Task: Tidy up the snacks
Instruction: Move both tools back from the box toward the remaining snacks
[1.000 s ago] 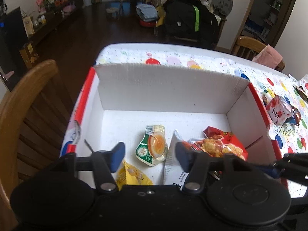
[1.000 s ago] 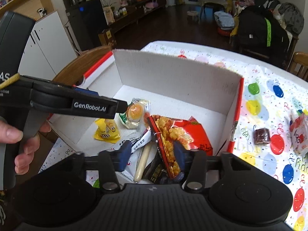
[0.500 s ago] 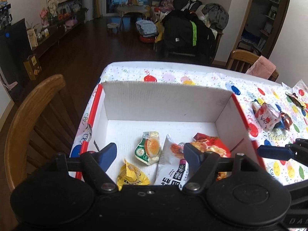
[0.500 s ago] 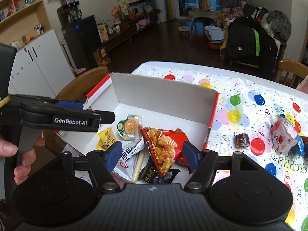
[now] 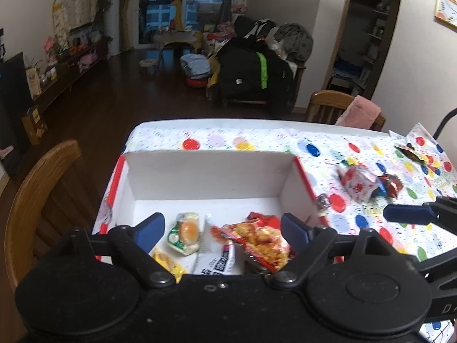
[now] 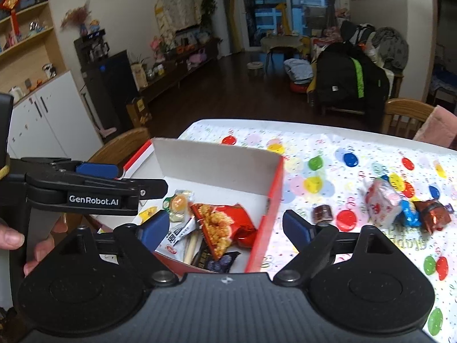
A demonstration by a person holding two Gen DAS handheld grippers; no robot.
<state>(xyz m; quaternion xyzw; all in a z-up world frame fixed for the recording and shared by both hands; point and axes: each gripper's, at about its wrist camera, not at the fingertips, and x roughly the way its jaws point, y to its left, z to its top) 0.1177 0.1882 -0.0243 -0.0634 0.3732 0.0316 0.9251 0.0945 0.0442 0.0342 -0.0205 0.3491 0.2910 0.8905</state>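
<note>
A white cardboard box with red rims (image 5: 205,177) (image 6: 217,168) sits on the balloon-print table. In it lie a red snack bag (image 5: 257,237) (image 6: 225,223), a green jelly cup (image 5: 184,233) (image 6: 177,203), a yellow packet (image 5: 167,261) and a white packet (image 5: 217,260). My left gripper (image 5: 224,233) is open and empty above the box's near side. My right gripper (image 6: 225,227) is open and empty over the box's right wall. A white-red snack (image 5: 358,183) (image 6: 381,203), a small brown candy (image 6: 322,213) and dark red candies (image 6: 432,215) lie on the table right of the box.
A wooden chair (image 5: 37,200) stands left of the table, another with a pink cloth (image 5: 342,108) at the far side. The left gripper's body (image 6: 85,191) crosses the right wrist view. Dark floor and cluttered furniture lie beyond the table.
Both grippers have opened wider and pulled up and back from the box. The red bag lies loose in the box. The right gripper has shifted right toward the box wall.
</note>
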